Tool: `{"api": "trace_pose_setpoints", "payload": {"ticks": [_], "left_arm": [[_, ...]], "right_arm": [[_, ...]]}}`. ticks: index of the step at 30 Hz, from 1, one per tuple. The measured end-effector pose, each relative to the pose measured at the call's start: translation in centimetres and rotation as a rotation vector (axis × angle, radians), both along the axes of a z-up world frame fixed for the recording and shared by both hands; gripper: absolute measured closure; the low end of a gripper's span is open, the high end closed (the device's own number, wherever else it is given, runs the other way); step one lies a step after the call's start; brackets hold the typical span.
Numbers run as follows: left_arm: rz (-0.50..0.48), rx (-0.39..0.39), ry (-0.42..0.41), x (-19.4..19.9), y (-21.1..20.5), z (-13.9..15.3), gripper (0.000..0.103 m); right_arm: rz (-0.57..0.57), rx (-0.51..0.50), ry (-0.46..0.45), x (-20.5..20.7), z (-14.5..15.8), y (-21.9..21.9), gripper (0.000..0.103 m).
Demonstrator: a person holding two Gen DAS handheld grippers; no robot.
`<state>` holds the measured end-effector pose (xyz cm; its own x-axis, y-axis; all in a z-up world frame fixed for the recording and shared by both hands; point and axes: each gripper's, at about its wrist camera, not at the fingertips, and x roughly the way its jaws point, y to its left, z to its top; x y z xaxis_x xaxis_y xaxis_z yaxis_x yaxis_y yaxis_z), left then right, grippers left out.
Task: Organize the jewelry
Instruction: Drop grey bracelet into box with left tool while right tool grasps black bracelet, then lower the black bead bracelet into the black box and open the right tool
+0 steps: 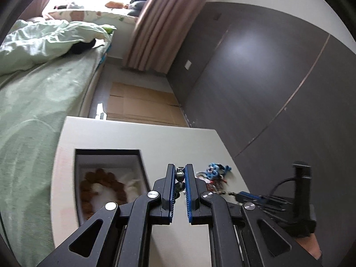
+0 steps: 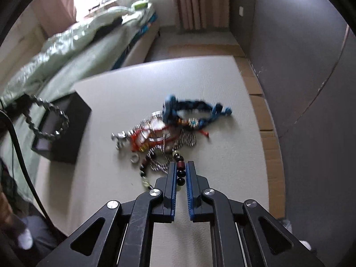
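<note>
A green-sheeted bed [image 1: 40, 102], pink curtain [image 1: 155, 29], and seemingly flattened cardboard [image 1: 142, 104] on the floor.

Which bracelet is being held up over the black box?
The dark grey beaded bracelet, dangling from the left gripper above the black box. The blue braided bracelet lies on the table.

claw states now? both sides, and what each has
Left claw: closed on a dark beaded bracelet, next to the open box.
Right claw: closed on a mixed-bead bracelet, at the near edge of the jewelry pile.
</note>
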<state>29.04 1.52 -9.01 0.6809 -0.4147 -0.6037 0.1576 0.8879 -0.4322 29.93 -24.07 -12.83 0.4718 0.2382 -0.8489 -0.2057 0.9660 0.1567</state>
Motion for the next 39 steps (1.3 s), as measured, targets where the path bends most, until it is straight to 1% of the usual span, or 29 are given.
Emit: {"api": "trace_pose_setpoints", "payload": {"ticks": [7, 10, 11, 12, 13, 15, 16, 17, 19, 21, 26, 32, 35, 39], "left_arm": [[0.045, -0.005, 0.012, -0.2, 2.4, -0.5, 0.095], [0.052, -0.002, 0.033, 0.1, 2.7, -0.9, 0.094], [0.071, 0.002, 0.044, 0.1, 3.0, -0.9, 0.094], [0.086, 0.01, 0.048, 0.2, 3.2, -0.9, 0.094], [0.095, 0.016, 0.046, 0.2, 3.3, -0.7, 0.091], [0.107, 0.012, 0.037, 0.1, 3.8, -0.5, 0.069], [0.116, 0.0, 0.03, 0.0, 4.1, -0.4, 0.039], [0.13, -0.016, 0.014, -0.3, 4.5, -0.1, 0.019], [0.165, -0.041, -0.039, -1.0, 5.4, 0.5, 0.017], [0.191, -0.048, -0.06, -1.3, 6.0, 0.9, 0.017], [0.245, -0.087, -0.056, -1.5, 7.9, 0.8, 0.017], [0.295, -0.094, -0.078, -2.4, 9.4, 1.3, 0.017], [0.33, -0.106, -0.082, -2.6, 10.5, 1.4, 0.017], [0.366, -0.119, -0.075, -2.6, 11.6, 1.1, 0.017]], "right_arm": [[-0.01, 0.075, -0.071, -1.0, 2.7, 0.6, 0.094], [-0.006, 0.099, -0.103, -1.5, 3.9, 1.3, 0.094], [-0.006, 0.101, -0.116, -1.6, 4.4, 1.5, 0.094], [-0.005, 0.106, -0.132, -1.7, 5.0, 1.8, 0.094], [-0.003, 0.111, -0.147, -1.7, 5.6, 2.3, 0.094], [0.0, 0.119, -0.17, -1.6, 6.5, 2.9, 0.094], [0.003, 0.122, -0.18, -1.7, 6.9, 3.2, 0.094], [0.007, 0.121, -0.193, -1.6, 7.5, 3.6, 0.094], [0.022, 0.123, -0.214, -1.5, 8.5, 4.5, 0.094], [0.039, 0.125, -0.239, -1.3, 9.9, 5.6, 0.094], [0.087, 0.125, -0.279, -1.0, 12.1, 8.1, 0.094], [0.172, 0.105, -0.32, -0.8, 14.4, 11.7, 0.094], [0.216, 0.099, -0.325, -0.6, 14.8, 13.6, 0.094], [0.267, 0.098, -0.314, -0.1, 14.6, 15.8, 0.094]]}}
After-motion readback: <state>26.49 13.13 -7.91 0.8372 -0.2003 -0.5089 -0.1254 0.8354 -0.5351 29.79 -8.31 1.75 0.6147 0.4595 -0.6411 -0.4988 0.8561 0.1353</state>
